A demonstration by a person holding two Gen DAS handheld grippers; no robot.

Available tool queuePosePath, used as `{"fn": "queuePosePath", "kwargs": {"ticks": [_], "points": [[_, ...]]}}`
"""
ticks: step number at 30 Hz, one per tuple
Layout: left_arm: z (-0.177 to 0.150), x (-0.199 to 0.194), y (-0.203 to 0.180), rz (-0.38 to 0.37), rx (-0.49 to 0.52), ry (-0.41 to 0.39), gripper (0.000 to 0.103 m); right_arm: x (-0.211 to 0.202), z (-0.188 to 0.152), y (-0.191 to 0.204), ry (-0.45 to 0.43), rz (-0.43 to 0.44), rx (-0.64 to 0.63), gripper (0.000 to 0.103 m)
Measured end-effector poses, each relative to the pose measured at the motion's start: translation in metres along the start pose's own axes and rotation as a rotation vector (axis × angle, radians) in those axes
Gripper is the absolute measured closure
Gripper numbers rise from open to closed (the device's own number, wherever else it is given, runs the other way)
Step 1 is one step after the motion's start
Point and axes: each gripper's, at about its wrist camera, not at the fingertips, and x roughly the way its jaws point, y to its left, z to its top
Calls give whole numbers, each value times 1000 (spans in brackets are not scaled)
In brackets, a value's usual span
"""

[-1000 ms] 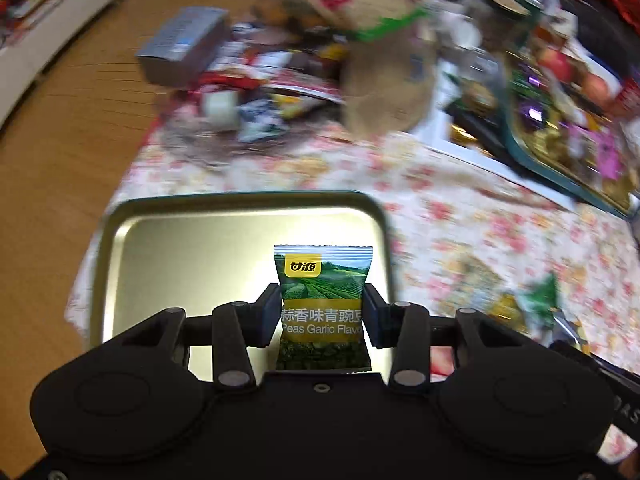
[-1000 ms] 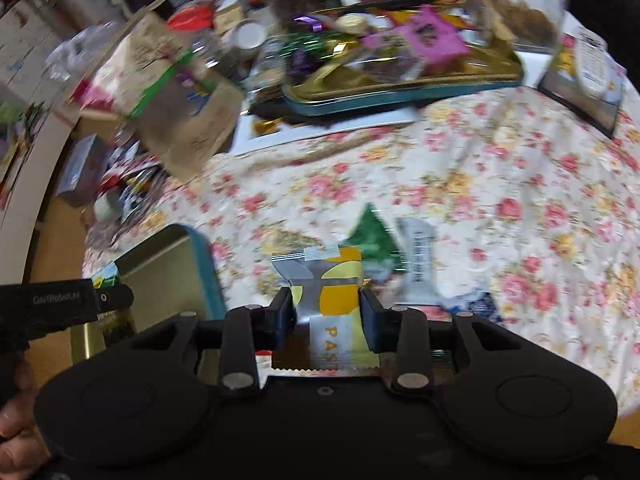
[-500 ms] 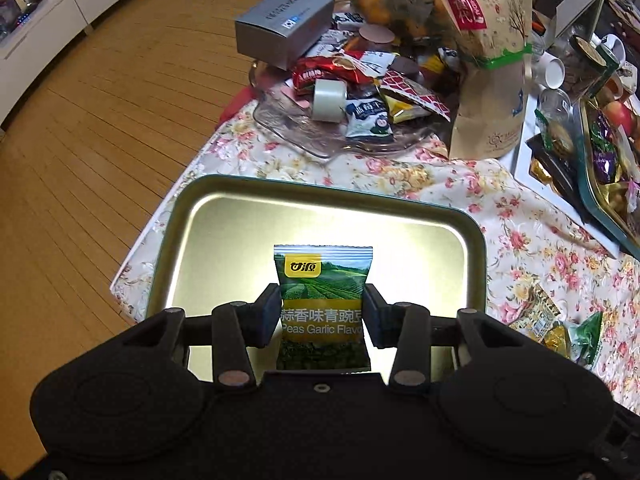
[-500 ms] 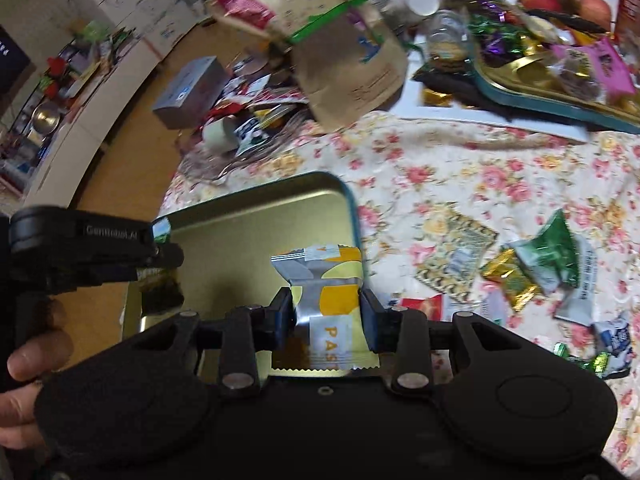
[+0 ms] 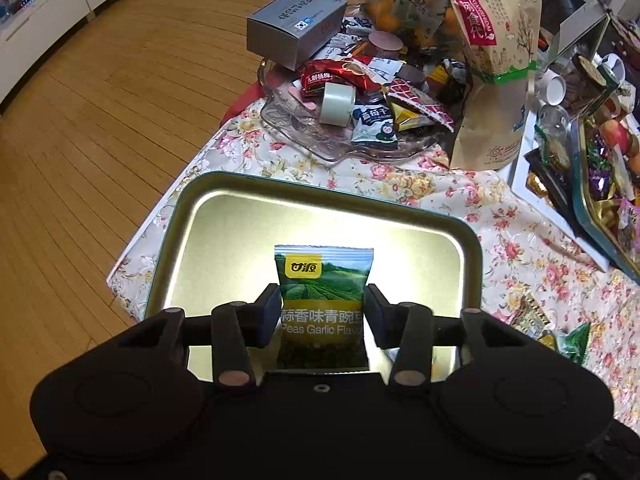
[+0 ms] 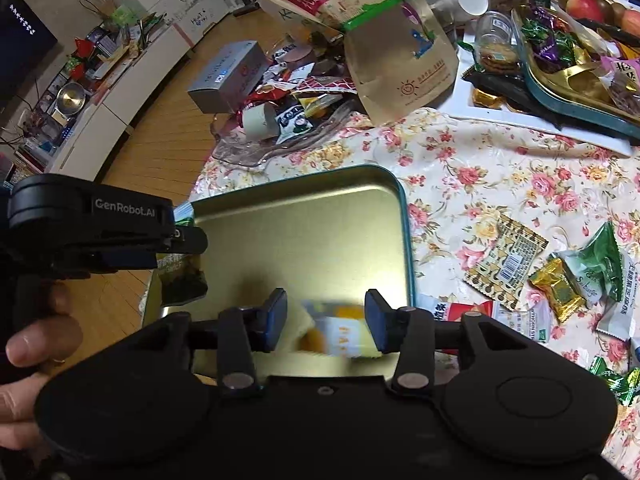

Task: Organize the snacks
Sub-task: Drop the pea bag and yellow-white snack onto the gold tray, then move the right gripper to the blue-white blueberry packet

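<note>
The bench under its floral cloth carries an empty gold metal tray. Left claw is opening around a green garlic-pea packet, which is not yet dropped. Right claw, opening, has let go of a blurred yellow-white wrapper falling trayward. Either snack could land outside the rim. Loose packets lie at three o'clock, well apart.

1. We read "Peas Garlic Flav", with the end hidden, on the green pea packet, under Chinese characters and a yellow logo patch.
2. We read "GenRobot.AI" on the side of the left gripper.
3. The kraft pouch far right carries a red label in Chinese characters.
4. We read "Sorbage", roughly, on a green wrapper at right.
</note>
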Motion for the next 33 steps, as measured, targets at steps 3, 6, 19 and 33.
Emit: {"fn": "queuePosePath", "kwargs": {"ticks": [3,6,19,33], "points": [[0,1,0,-12,-10,9,49,0,1,2,0,11,0,57],[0,1,0,-12,-12,9,49,1,1,2,4,8,1,57],[-11,3,-26,-1,104,9,49,3,2,-9,28,-69,28,55],[-34,2,-80,-75,243,53,49,-13,-5,-54,4,-190,93,49]]}}
